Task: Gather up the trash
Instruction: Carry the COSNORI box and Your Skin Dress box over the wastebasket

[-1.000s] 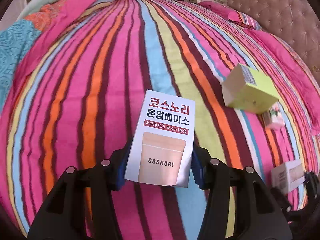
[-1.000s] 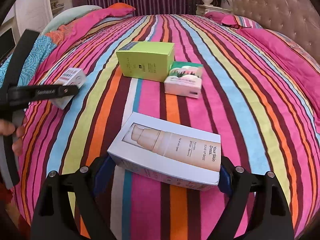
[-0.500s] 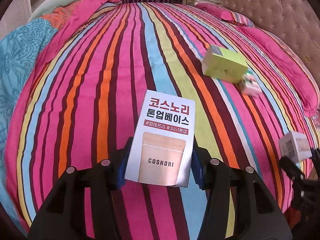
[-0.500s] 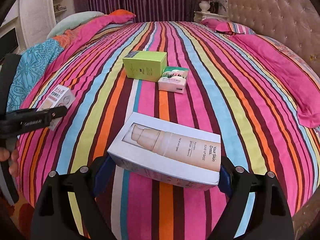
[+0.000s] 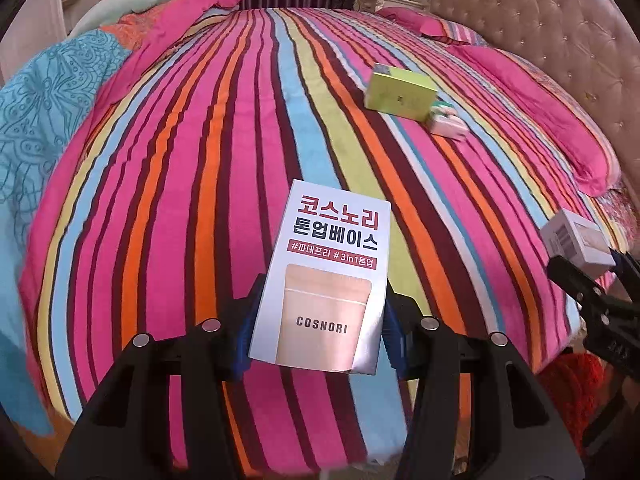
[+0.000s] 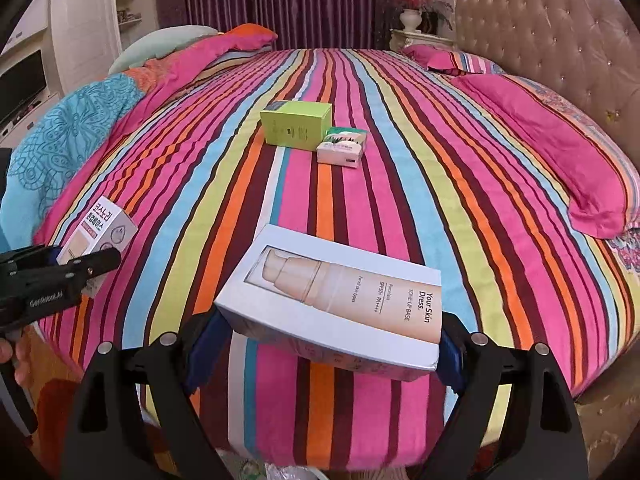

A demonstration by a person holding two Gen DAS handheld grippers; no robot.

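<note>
My left gripper (image 5: 318, 330) is shut on a white Cosnori box (image 5: 328, 272) with Korean print, held upright above the striped bedspread (image 5: 192, 168). The right wrist view shows that same box (image 6: 102, 232) at its left edge. My right gripper (image 6: 326, 346) is shut on a longer white tone-up base box (image 6: 340, 300), gripped by its two ends and held flat; the left wrist view catches this box (image 5: 578, 242) at the far right. On the bed lie a lime-green box (image 6: 296, 125) and, touching its right side, a small white-and-green box (image 6: 342, 147).
A tufted beige headboard (image 6: 560, 32) rises on the right with pink pillows (image 6: 560, 136) before it. A folded turquoise and pink quilt (image 6: 72, 128) lies along the bed's left side. A bedside table with a vase (image 6: 414, 26) and purple curtains (image 6: 280, 0) stand behind.
Both grippers have drawn back from the bed with their boxes, so the green box and small box look farther away and more of the bed's near edge shows.
</note>
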